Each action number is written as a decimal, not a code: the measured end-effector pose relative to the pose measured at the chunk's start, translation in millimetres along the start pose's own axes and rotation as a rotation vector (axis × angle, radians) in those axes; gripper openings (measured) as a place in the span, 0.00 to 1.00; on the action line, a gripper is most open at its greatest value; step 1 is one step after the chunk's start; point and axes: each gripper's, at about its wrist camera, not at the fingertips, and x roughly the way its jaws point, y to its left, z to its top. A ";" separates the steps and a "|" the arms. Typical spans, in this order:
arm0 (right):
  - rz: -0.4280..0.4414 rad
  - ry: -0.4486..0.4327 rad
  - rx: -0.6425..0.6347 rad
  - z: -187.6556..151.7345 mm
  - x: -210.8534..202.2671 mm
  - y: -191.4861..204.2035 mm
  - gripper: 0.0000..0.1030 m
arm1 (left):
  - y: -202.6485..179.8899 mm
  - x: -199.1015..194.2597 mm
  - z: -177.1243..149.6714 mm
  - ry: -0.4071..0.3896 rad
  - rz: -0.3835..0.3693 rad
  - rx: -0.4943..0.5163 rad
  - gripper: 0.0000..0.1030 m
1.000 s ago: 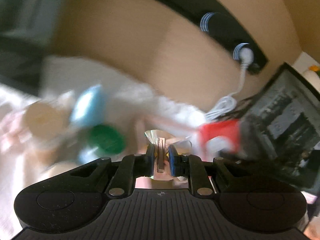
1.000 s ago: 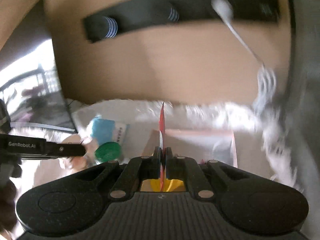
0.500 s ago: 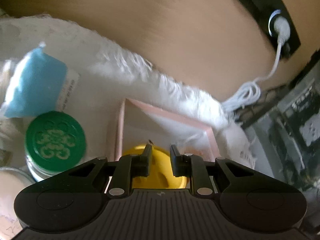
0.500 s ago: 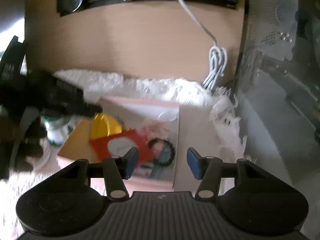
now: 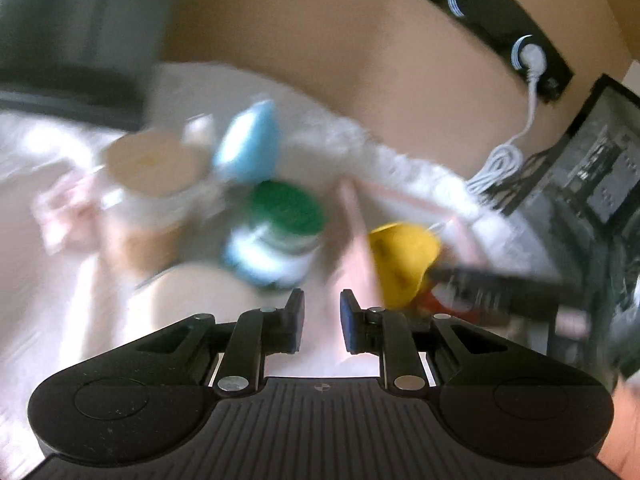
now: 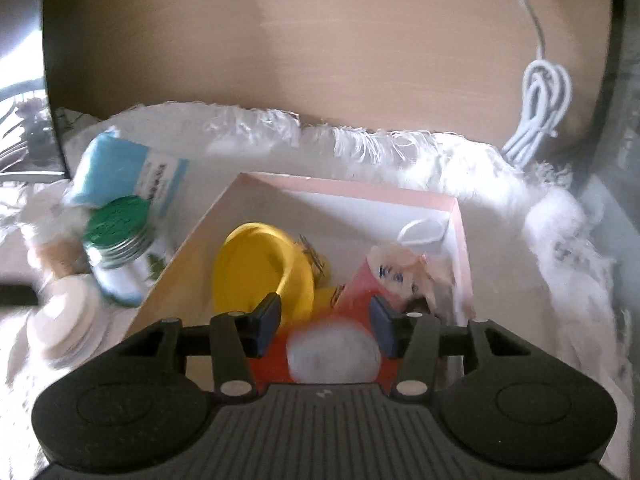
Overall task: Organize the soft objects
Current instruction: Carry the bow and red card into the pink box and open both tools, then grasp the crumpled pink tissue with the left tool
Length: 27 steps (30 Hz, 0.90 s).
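Note:
A pink box (image 6: 348, 190) stands on a white fluffy rug (image 6: 560, 240). Inside it lie a yellow soft piece (image 6: 256, 264) and a red packet (image 6: 352, 304) with a white patch. My right gripper (image 6: 324, 320) hovers just over the packet with its jaws apart and closing; the pads do not press on it. In the blurred left wrist view, my left gripper (image 5: 322, 316) has a narrow gap with nothing in it, near the box's left side. The yellow piece (image 5: 400, 256) shows to its right, with the other gripper's dark finger (image 5: 500, 284) beside it.
Left of the box stand a green-lidded jar (image 6: 118, 224), a blue pack (image 6: 108, 172) and a cream-lidded jar (image 6: 60, 320). A coiled white cable (image 6: 536, 108) hangs at the back right against a tan panel. A dark framed panel (image 5: 592, 168) stands on the right.
My right gripper has let go of the red packet, which now lies in the box, and has sunk toward it. My left gripper's thin item is gone, and it has drawn back from the box.

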 end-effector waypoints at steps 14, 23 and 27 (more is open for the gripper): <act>-0.027 -0.035 -0.006 -22.7 -22.5 -1.8 0.65 | 84.3 -39.6 -38.1 0.008 0.150 -0.080 0.21; -0.044 -0.166 -0.050 -56.1 -78.9 38.7 0.76 | 114.5 -34.7 0.9 -0.082 0.179 -0.173 0.21; 0.029 -0.115 -0.108 -73.8 -79.5 67.4 0.77 | 123.5 -24.1 32.2 -0.092 0.266 -0.016 0.21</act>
